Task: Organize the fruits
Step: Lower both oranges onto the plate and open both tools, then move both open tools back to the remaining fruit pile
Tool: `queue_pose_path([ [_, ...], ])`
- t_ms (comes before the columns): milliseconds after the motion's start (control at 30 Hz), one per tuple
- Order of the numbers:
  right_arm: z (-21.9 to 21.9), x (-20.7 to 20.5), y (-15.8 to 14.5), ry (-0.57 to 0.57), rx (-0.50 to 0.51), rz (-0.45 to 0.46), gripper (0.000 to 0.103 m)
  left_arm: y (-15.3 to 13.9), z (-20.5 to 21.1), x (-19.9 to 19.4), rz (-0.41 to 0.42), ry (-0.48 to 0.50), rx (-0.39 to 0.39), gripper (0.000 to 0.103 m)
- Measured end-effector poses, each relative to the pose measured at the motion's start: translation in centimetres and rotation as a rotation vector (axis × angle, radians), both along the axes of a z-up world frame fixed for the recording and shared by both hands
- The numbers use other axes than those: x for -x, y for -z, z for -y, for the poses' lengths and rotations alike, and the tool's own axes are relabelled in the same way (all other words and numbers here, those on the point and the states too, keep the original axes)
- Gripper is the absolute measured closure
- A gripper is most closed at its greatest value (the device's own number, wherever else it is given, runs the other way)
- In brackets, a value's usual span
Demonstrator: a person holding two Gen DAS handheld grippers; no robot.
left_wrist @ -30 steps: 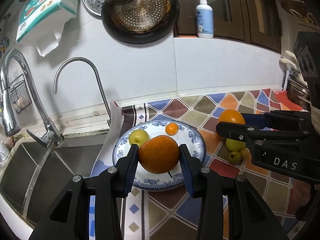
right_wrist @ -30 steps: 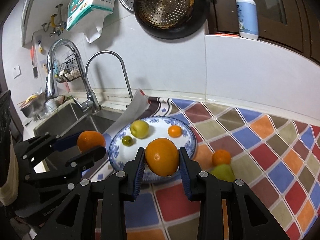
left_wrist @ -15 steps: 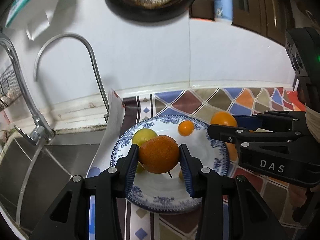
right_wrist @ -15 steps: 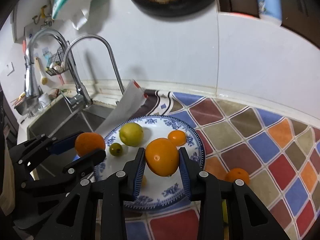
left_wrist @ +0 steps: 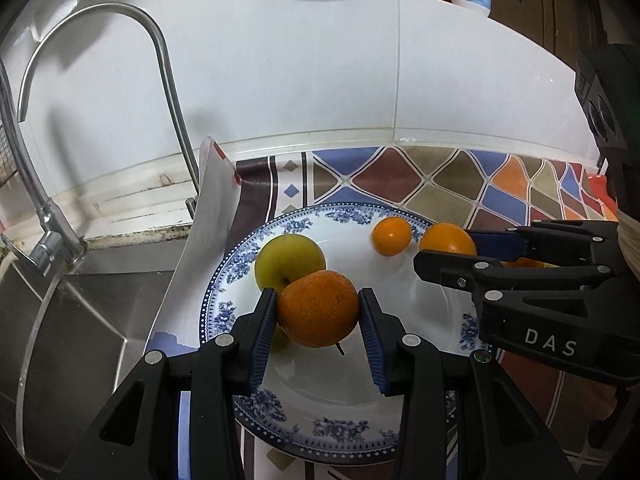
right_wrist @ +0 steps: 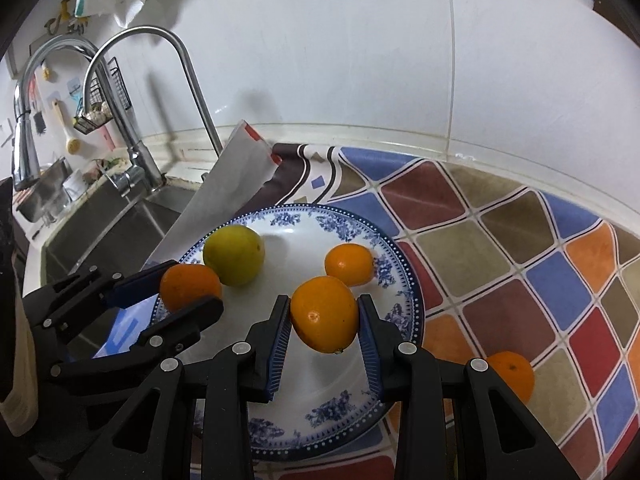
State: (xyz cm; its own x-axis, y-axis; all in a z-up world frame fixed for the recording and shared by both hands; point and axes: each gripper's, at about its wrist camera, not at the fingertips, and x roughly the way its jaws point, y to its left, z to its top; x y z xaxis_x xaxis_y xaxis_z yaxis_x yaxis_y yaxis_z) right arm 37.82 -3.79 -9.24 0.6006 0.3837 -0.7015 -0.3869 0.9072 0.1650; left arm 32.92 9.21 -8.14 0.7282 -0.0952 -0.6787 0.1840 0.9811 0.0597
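My left gripper point(left_wrist: 318, 322) is shut on a dark orange point(left_wrist: 318, 308) over the left part of the blue-and-white plate point(left_wrist: 340, 432). My right gripper point(right_wrist: 323, 324) is shut on a yellow-orange orange point(right_wrist: 325, 314) over the plate's point(right_wrist: 340, 412) right part. On the plate lie a yellow-green apple point(left_wrist: 290, 260) and a small tangerine point(left_wrist: 391, 236); both also show in the right wrist view, apple point(right_wrist: 234, 254), tangerine point(right_wrist: 349, 264). A small green fruit is mostly hidden behind the left fingers point(left_wrist: 262, 332). Each gripper shows in the other's view, the right gripper point(left_wrist: 444, 252) and the left gripper point(right_wrist: 188, 292).
The steel sink point(left_wrist: 80, 320) with two curved faucets point(left_wrist: 160, 60) lies left of the plate. A white paper sheet point(right_wrist: 224, 188) leans at the plate's left edge. Another orange point(right_wrist: 512, 374) sits on the coloured tile mat point(right_wrist: 540, 280) to the right. The white wall is close behind.
Both grippers, each still holding its orange, moved forward and down over the plate, which now looks larger and nearer. The right gripper has moved in over the plate's right part.
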Motion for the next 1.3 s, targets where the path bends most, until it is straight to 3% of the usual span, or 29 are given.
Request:
queue_pose_path([
  [267,0.3,0.0,-0.2,0.015,-0.011,-0.001,0.068,-0.9,-0.3,0.8,0.027,-0.022,-0.001,0.056],
  [533,2.1,3.4,-3.0,0.054,-0.021,0.086,0.068,-3.3,0.1,4.1,0.078,-0.039,0.011,0.052],
  [833,4.3,7.2,-6.3,0.094,-0.045,0.167,0.063,-6.8,1.3,8.0,0.165,-0.036,0.021,0.035],
  [900,4.8,8.2,-6.9,0.100,-0.043,0.185,0.054,-7.3,1.6,8.7,0.179,-0.033,0.019,0.028],
  [967,5.4,9.5,-7.4,0.111,-0.038,0.207,0.053,-7.8,2.1,9.7,0.197,-0.031,0.018,0.025],
  [1300,8.8,14.0,-8.2,0.169,-0.034,0.238,0.048,-8.6,5.4,13.4,0.249,0.024,-0.012,0.013],
])
